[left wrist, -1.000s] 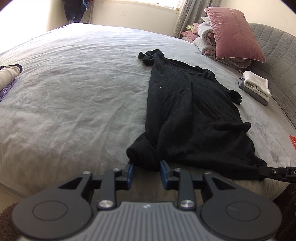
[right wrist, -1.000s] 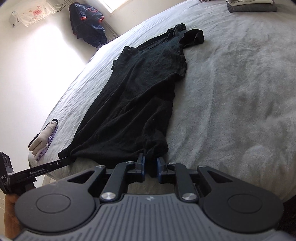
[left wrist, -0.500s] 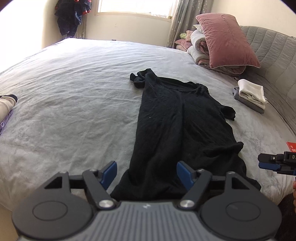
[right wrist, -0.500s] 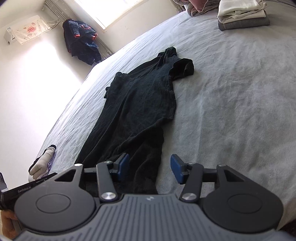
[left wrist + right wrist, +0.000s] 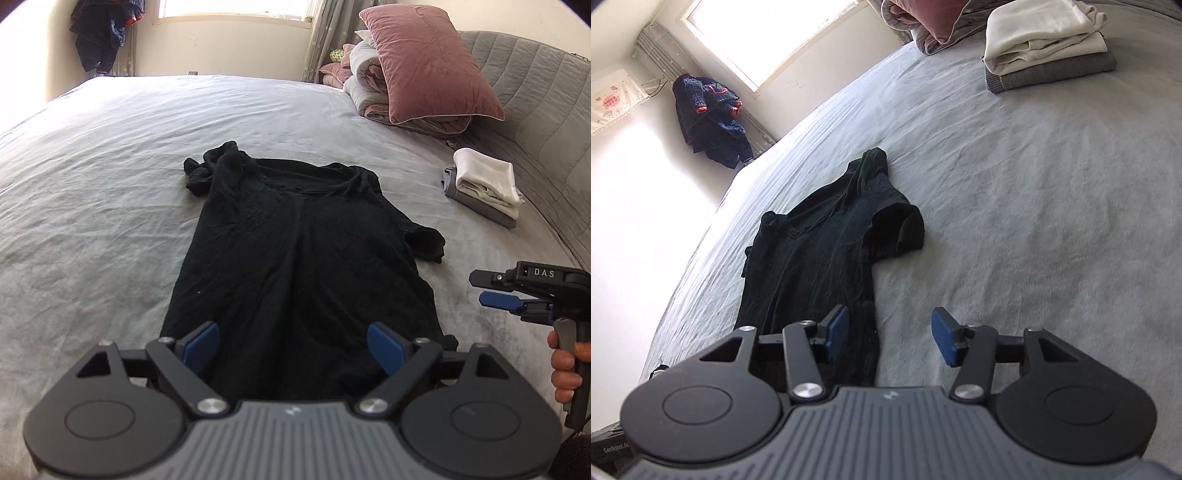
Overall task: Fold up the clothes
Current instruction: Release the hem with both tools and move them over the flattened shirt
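A black T-shirt (image 5: 295,258) lies flat and lengthwise on the grey bed (image 5: 110,166), collar at the far end, both short sleeves sticking out. My left gripper (image 5: 293,341) hovers above its near hem, jaws wide and still opening, holding nothing. In the right wrist view the same T-shirt (image 5: 820,258) runs away to the left. My right gripper (image 5: 890,336) stands open over the shirt's right edge and the bare sheet, nothing pinched. In the left wrist view the right gripper (image 5: 495,291) shows at the right edge, held by a hand (image 5: 565,365).
A folded stack of white and grey clothes (image 5: 484,184) sits at the bed's right side near a grey padded headboard (image 5: 535,92). A pink pillow (image 5: 424,62) rests on rolled bedding. Dark clothes (image 5: 709,122) hang on the far wall by the window.
Both grippers let go of the shirt's hem corners, opened wide and drew back and up. The shirt now lies spread flatter and straighter on the bed.
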Available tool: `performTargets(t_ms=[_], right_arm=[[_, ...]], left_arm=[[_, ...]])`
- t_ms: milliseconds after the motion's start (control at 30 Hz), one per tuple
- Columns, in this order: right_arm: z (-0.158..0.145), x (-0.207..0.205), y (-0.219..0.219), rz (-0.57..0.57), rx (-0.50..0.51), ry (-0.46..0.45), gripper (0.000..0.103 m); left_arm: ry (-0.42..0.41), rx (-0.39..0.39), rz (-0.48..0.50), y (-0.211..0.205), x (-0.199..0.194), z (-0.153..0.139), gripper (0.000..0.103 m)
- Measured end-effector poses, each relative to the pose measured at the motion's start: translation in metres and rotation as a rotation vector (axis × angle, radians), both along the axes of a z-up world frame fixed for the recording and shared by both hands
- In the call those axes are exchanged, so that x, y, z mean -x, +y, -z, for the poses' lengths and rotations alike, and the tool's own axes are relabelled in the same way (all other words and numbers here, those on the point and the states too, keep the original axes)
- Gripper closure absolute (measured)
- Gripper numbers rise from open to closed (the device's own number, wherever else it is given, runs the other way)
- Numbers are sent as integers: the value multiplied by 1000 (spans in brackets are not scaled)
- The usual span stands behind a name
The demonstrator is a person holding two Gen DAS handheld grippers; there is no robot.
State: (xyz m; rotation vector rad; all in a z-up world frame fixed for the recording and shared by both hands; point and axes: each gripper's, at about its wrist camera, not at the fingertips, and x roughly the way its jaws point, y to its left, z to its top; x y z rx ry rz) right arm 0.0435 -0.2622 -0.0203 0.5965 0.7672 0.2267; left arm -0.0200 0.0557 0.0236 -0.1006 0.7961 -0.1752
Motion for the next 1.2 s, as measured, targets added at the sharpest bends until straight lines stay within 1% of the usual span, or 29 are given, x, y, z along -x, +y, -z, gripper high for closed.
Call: performTargets(t_ms=[100,167,233,333,400,467,533,600,667,733,800,867,933,967,1033,1067,1167,1200], right_arm=[[-1,-23,-9,31,-7,-8,49],[-4,-41,-14,40,-8,-26,49],[-7,-58,-15,32,26,-37,48],[-10,-81,-13,13,78,-53,47],[-7,-96,-11,-5,91,-62,47],[-2,-110,-11,-18,82,-59,47],[3,-128,-10,-41,58,-45,47],[11,-142,-10,-76,15,-29,47],[19,-152,-9,-111,-44,-20,47],[28,-158,-6,-139,-81,-24,47],[35,-159,-5,-153,-100,-44,55],[42,-159,-4,-168,-118,-65,60],[37,-160,0,-203,-99,-84,64],[36,-161,2,-219,-107,-98,67],[34,-162,7,-240,-129,-128,71],[32,-162,11,-249,-137,-150,73],[24,-159,22,-283,-168,-217,74],[22,-157,25,-295,-180,-239,74]], left_arm=[[16,-11,29,-20,-27,4,14],[11,-19,51,-36,-45,6,14],[4,-23,73,-51,-64,6,14],[-1,-6,101,-72,-91,7,14],[-8,-4,112,-86,-109,9,14],[-16,-11,116,-99,-128,9,14],[-25,-18,127,-108,-146,9,18],[-32,-22,121,-112,-162,8,25],[-38,-13,98,-111,-179,5,27],[-31,13,78,-108,-195,5,28],[-12,48,63,-104,-210,7,30],[1,73,58,-100,-224,12,31],[9,94,46,-96,-236,18,33],[13,114,35,-92,-241,21,34],[24,166,10,-84,-251,28,38],[34,205,-2,-79,-257,32,41],[77,337,-35,-63,-271,44,50],[86,365,-46,-59,-274,47,51]])
